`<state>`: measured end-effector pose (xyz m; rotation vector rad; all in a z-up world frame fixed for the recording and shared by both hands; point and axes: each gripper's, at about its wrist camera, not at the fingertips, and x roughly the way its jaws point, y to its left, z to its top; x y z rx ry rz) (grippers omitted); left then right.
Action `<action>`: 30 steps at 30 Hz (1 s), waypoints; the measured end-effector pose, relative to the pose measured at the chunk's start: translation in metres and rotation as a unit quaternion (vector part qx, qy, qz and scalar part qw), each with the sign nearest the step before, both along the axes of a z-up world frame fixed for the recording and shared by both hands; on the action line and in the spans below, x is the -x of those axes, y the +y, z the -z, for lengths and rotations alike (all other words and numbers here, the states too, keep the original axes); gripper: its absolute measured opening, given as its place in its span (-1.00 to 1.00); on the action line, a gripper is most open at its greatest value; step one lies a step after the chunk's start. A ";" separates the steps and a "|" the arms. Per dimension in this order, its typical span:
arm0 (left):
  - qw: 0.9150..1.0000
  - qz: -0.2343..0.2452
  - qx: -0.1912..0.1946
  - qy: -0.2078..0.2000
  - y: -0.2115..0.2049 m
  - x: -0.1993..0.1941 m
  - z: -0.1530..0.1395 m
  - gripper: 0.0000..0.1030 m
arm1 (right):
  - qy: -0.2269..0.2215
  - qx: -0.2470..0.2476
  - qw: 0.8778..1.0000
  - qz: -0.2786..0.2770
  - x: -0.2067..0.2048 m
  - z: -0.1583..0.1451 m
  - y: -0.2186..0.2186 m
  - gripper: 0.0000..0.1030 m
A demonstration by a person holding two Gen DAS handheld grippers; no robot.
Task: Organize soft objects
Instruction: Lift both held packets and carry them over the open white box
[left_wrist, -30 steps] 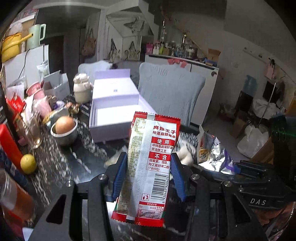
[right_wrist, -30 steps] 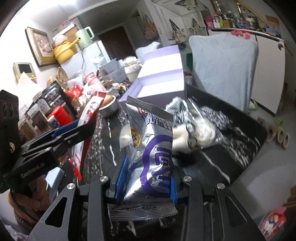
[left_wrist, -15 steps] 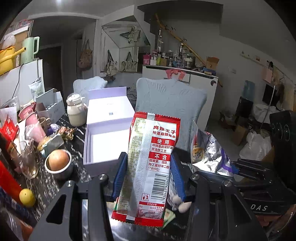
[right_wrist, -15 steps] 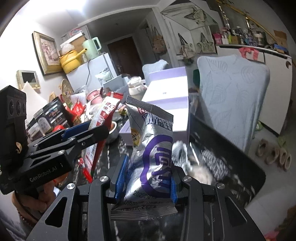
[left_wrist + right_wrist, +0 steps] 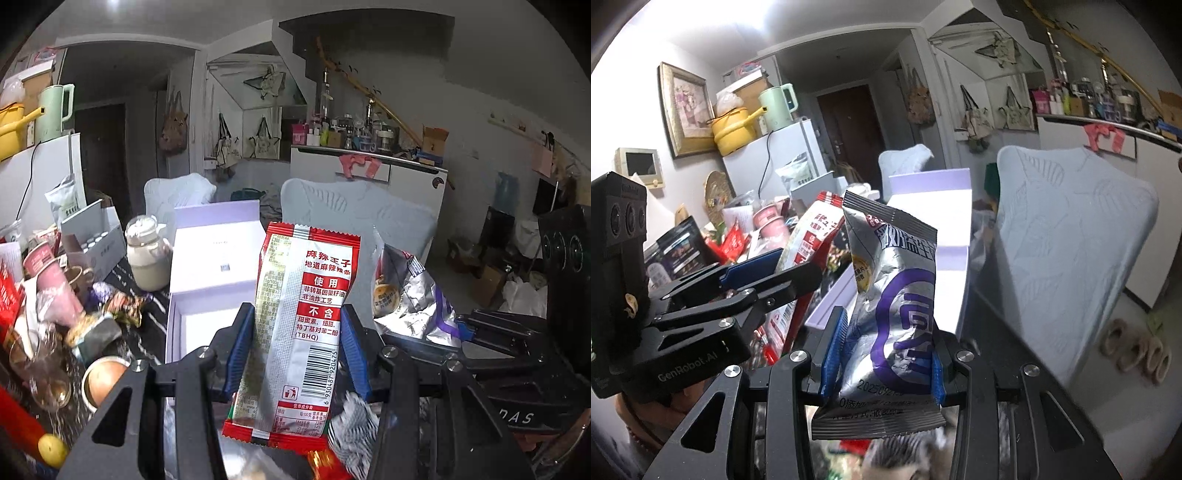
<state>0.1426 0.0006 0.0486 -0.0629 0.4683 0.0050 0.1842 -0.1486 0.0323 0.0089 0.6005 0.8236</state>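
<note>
Moved: both grippers have come up and gone closer to the open purple box (image 5: 207, 295). The striped fuzzy thing (image 5: 354, 424), once out in front, now sits low under the fingers.
Left gripper: the left gripper (image 5: 297, 345) is squeezed part-way shut on a red and white snack packet (image 5: 303, 325). The packet stands up tall between the blue pads (image 5: 242, 343).
Right gripper: the right gripper (image 5: 882, 356) is squeezed part-way shut on a silver and purple snack bag (image 5: 897, 310). The bag stands up too, and its bottom edge hangs below the pads.
Side by side: the two grippers are near each other, the silver bag just to the right of the red packet in the left view.
Box edge: the near wall of the purple box is just past the left gripper's fingers. Its lid leans up at the back.
Open room: the inside of the box is bare and white.
In the way: on the left of the box are a cream jar (image 5: 146, 262), candy wrappers (image 5: 122, 306), a metal cup with an egg (image 5: 105, 380), a glass and a lemon (image 5: 51, 448).
Behind: a pale blue chair (image 5: 1071, 236) stands right behind the dark table (image 5: 1008, 347).
</note>
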 end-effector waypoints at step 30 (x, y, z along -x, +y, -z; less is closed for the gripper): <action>0.996 -0.055 -0.027 0.067 0.079 -0.158 0.056 -0.10 | 0.033 0.079 0.995 -0.043 -0.164 0.031 0.106 -0.25</action>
